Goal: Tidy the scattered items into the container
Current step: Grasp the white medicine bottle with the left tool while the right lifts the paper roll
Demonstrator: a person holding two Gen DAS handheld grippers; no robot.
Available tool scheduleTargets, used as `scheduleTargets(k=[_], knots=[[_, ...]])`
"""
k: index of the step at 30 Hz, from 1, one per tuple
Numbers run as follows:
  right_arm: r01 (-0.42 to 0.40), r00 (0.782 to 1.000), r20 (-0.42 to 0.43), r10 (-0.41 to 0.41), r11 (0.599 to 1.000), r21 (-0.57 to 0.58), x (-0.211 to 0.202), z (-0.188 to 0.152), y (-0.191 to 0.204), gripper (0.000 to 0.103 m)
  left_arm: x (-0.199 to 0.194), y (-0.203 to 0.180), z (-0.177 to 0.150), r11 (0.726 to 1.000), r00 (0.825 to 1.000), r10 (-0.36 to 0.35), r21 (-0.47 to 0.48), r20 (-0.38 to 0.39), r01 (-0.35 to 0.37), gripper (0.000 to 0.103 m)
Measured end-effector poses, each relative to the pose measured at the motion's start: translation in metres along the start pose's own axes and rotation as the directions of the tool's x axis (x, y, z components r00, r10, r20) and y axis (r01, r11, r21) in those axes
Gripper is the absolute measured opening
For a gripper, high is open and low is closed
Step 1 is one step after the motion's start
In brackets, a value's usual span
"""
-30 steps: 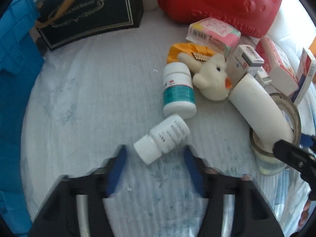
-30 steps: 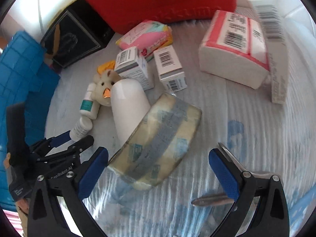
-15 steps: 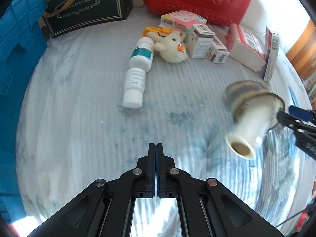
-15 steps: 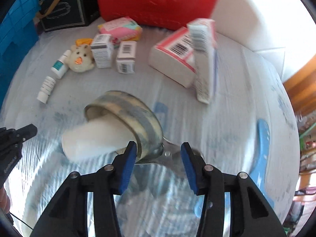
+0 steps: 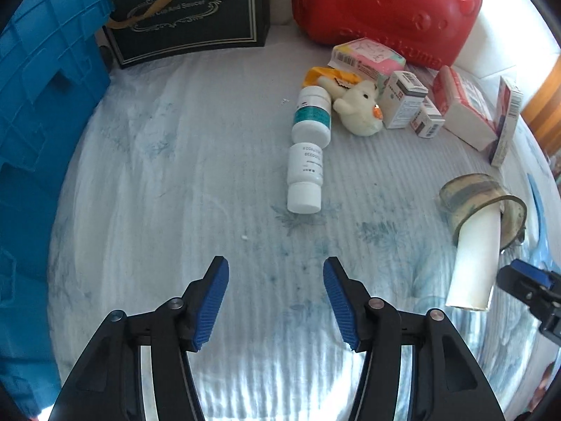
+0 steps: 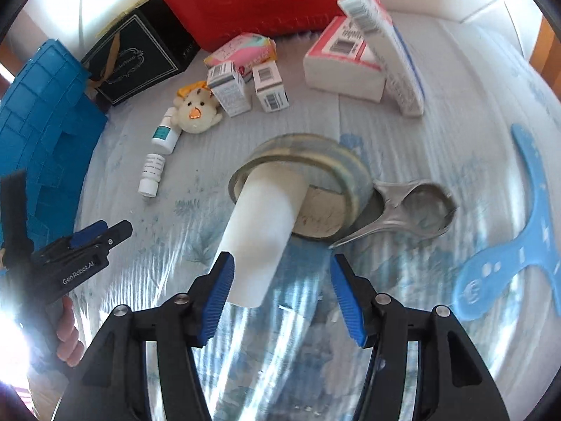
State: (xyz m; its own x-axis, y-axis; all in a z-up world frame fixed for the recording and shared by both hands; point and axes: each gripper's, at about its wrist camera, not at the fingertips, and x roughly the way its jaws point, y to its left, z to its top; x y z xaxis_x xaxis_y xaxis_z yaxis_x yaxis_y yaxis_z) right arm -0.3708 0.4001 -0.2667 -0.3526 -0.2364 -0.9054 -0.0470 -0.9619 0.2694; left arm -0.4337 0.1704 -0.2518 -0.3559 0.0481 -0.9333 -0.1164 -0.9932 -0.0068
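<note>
We hold both grippers over a pale patterned sheet (image 5: 175, 175), and we take the tape roll (image 6: 298, 161) as our landmark. Our right gripper (image 6: 280, 280) has its jaws spread wide and grasps nothing; a white tube (image 6: 263, 231) pokes out through the roll toward us, its near end lying between the blue pads (image 6: 215, 298), close to the left pad though we cannot tell if it touches. Just right of the roll lie metal scissors (image 6: 410, 207), and farther right a blue plastic ruler (image 6: 519, 245). Our left gripper (image 5: 275, 298) is well left of the roll, jaws released and empty, above bare sheet. Left of the roll and beyond it, two white bottles (image 5: 305, 175) lie end to end, the farther one with a teal label (image 5: 312, 115). Beside that one sits a plush toy (image 5: 361, 112), then small boxes (image 5: 403, 101) and larger cartons (image 5: 466, 108) behind the roll. Farthest back stand a red case (image 5: 385, 7) and a black box (image 5: 186, 17). The blue crate (image 5: 42, 105) rises at the far left.
</note>
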Motion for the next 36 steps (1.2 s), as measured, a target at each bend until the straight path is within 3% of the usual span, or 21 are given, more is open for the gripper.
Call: scheduleTargets(k=[4, 7, 8, 9, 11, 20, 27, 31, 34, 36], knots=[[-0.007, 1.000, -0.001, 0.007, 0.999, 0.038, 0.018, 0.006, 0.012, 0.056, 0.004, -0.009, 0.020, 0.999, 1.000, -0.031, 0.030, 0.003, 0.031, 0.057], [0.029, 0.999, -0.017, -0.028, 0.998, 0.048, 0.033, 0.011, 0.016, 0.056, 0.014, -0.015, 0.017, 0.999, 1.000, -0.030, 0.034, -0.004, 0.030, 0.057], [0.038, 0.999, -0.022, -0.037, 0.998, 0.047, 0.038, 0.013, 0.016, 0.056, 0.018, -0.017, 0.015, 0.999, 1.000, -0.028, 0.034, -0.007, 0.028, 0.053], [0.035, 0.999, -0.022, -0.034, 0.998, 0.050, 0.040, 0.015, 0.016, 0.056, 0.022, -0.019, 0.012, 0.999, 1.000, -0.026, 0.035, -0.010, 0.026, 0.037], [0.051, 0.998, -0.023, -0.051, 0.998, 0.030, 0.046, 0.018, 0.019, 0.056, 0.030, -0.022, 0.008, 0.999, 1.000, -0.022, 0.036, -0.016, 0.022, 0.024], [0.101, 0.995, -0.021, -0.102, 0.992, -0.072, 0.055, 0.017, 0.032, 0.054, 0.063, -0.039, -0.014, 0.999, 0.999, -0.005, 0.043, -0.040, 0.007, 0.024], [0.056, 0.998, -0.022, -0.058, 0.994, -0.096, 0.024, -0.019, 0.028, 0.050, 0.034, -0.052, -0.059, 0.998, 1.000, -0.017, 0.059, -0.002, 0.017, 0.024], [0.062, 0.998, 0.031, -0.059, 0.990, -0.126, -0.012, -0.034, 0.033, 0.045, 0.007, -0.053, -0.072, 0.998, 0.999, -0.017, 0.060, 0.050, 0.014, 0.024], [0.076, 0.997, 0.028, -0.073, 0.986, -0.147, -0.024, -0.045, 0.036, 0.045, 0.005, -0.051, -0.085, 0.998, 0.999, -0.013, 0.058, 0.044, 0.011, 0.024], [0.083, 0.996, -0.016, -0.086, 0.984, -0.158, -0.019, -0.054, 0.034, 0.045, 0.003, -0.050, -0.094, 0.998, 0.999, -0.011, 0.057, 0.039, 0.009, 0.024]])
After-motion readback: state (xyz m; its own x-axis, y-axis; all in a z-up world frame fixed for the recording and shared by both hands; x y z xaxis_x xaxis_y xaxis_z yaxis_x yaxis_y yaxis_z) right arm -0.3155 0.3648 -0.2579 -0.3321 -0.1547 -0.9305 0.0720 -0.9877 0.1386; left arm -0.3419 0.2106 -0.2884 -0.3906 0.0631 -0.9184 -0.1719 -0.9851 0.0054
